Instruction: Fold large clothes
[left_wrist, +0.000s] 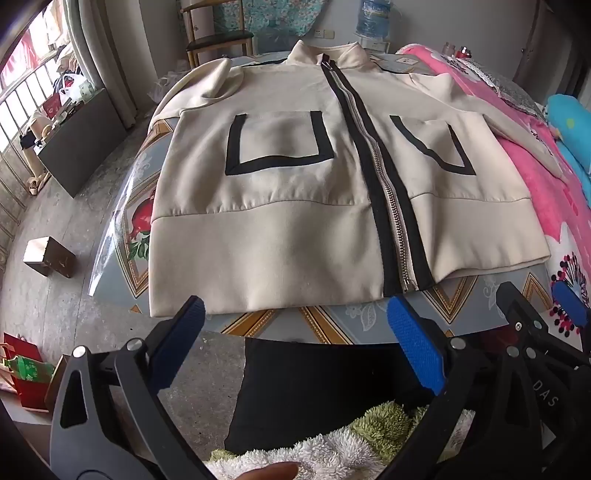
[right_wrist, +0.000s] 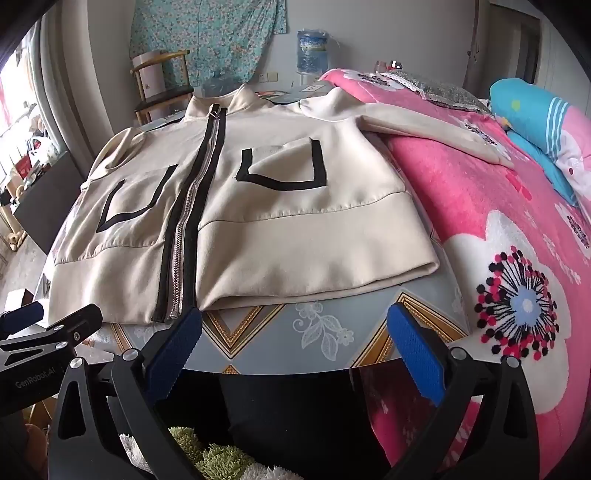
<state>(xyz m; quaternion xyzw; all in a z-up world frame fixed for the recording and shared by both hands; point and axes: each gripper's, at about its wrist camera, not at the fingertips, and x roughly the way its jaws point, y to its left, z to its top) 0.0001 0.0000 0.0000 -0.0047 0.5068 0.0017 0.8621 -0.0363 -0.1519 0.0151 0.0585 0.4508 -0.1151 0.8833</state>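
A cream zip-up jacket (left_wrist: 280, 206) with black trim, a central zipper and two black-outlined pockets lies flat, front up, on a patterned table (left_wrist: 332, 321). It also shows in the right wrist view (right_wrist: 280, 206). One sleeve (right_wrist: 436, 129) stretches right onto the pink bed. My left gripper (left_wrist: 295, 321) is open and empty, just short of the jacket's hem, left of the zipper end. My right gripper (right_wrist: 295, 328) is open and empty, below the hem to the right of the zipper. The right gripper also shows in the left wrist view (left_wrist: 535, 310).
A bed with a pink flowered blanket (right_wrist: 498, 221) adjoins the table on the right. A wooden chair (left_wrist: 218, 37) and a water bottle (left_wrist: 373, 18) stand beyond the table. A cardboard box (left_wrist: 50, 256) and a dark cabinet (left_wrist: 81, 144) are on the floor at left.
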